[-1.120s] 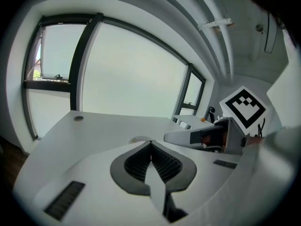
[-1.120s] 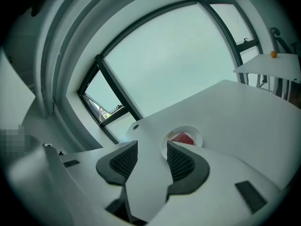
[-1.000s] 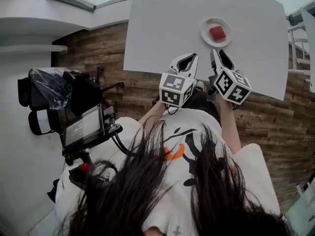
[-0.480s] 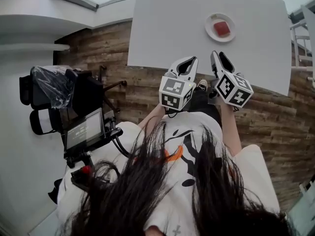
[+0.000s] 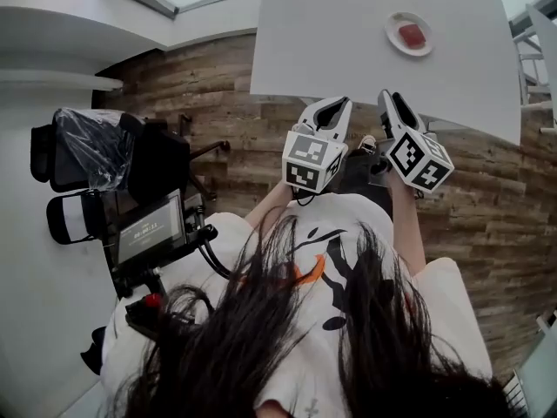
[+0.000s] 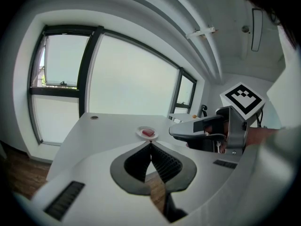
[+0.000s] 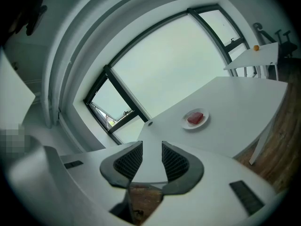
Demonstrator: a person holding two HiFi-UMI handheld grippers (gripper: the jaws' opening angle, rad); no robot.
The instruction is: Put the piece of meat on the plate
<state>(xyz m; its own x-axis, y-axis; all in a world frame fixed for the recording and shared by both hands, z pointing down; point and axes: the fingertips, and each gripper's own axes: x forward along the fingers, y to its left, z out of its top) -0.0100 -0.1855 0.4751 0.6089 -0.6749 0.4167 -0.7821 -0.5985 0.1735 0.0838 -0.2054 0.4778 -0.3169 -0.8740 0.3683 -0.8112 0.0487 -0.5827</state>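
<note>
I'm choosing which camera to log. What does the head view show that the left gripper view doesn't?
Only the head view: the person's long dark hair and a black monitor beside them. Only the left gripper view: the white ceiling overhead. Both: the red piece of meat on the round white plate, on the white table.

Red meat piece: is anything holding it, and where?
Nothing. Red meat piece lies on the round white plate; left hand-held gripper shut, right hand-held gripper open.

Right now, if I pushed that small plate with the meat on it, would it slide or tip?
Probably slide: the plate looks shallow and sits flat on the smooth white table. The red meat lies near its middle, so tipping seems unlikely.
</note>
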